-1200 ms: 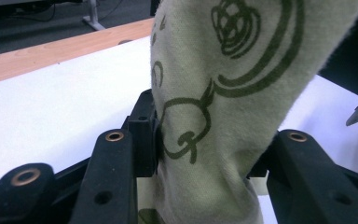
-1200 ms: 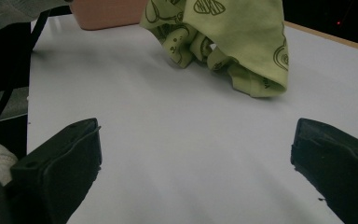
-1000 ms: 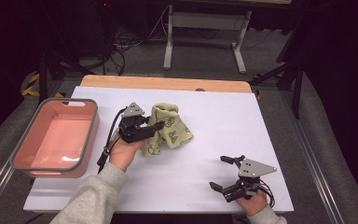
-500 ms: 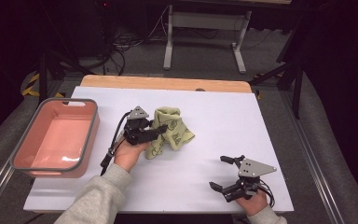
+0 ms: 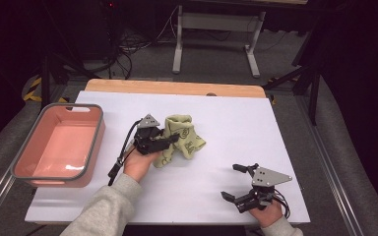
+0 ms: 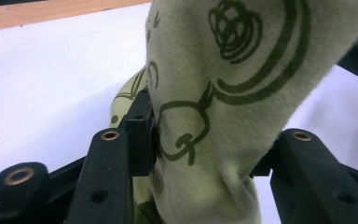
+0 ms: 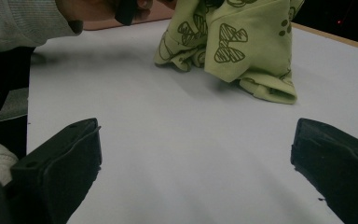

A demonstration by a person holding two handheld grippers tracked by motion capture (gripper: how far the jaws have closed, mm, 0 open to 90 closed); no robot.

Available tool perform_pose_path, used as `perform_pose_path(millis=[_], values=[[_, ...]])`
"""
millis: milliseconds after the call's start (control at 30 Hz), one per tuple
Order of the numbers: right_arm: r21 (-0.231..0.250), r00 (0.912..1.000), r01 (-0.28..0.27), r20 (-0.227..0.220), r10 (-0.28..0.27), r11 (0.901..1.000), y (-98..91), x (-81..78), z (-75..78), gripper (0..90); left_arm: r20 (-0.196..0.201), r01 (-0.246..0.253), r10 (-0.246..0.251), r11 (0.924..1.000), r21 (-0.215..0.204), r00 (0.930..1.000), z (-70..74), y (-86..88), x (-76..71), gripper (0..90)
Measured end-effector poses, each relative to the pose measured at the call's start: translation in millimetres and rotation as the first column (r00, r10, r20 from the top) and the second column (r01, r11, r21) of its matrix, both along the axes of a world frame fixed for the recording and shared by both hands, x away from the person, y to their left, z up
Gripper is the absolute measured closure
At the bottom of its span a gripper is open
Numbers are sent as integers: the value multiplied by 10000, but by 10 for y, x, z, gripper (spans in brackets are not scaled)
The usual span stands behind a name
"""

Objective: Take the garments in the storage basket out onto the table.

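Note:
A pale green cloth [image 5: 187, 140] printed with dark doodles lies bunched near the middle of the white table [image 5: 246, 123]. My left gripper [image 5: 170, 137] is shut on its left part and holds a fold raised off the surface. In the left gripper view the cloth [image 6: 223, 84] fills the gap and both pads [image 6: 142, 140] press into it. My right gripper [image 5: 230, 182] rests near the front right edge, open, with nothing between its jaws. In the right gripper view it [image 7: 196, 168] points across bare table toward the cloth [image 7: 233, 46], well short of it.
A pink bin with a grey rim [image 5: 96, 132] stands empty at the table's left side. A wooden strip [image 5: 177, 87] runs along the far edge. Beyond it are a dark floor, cables and a metal stand.
The left gripper has shifted slightly right and toward the person with the cloth, which now stands more bunched and raised. The right gripper has stayed put.

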State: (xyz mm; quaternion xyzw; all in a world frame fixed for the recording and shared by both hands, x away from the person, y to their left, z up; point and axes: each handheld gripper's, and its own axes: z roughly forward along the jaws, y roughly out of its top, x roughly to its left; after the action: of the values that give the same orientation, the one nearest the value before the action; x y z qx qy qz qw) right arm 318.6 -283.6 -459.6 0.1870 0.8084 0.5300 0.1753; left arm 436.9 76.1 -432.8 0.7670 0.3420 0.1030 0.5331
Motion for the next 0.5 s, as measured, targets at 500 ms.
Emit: perform_pose_path(millis=[500], values=[[8,10000,-26,7,26,10000,2,-2,1,23,407,424,-401,9975,-563,9984,111,86,-73,256]])
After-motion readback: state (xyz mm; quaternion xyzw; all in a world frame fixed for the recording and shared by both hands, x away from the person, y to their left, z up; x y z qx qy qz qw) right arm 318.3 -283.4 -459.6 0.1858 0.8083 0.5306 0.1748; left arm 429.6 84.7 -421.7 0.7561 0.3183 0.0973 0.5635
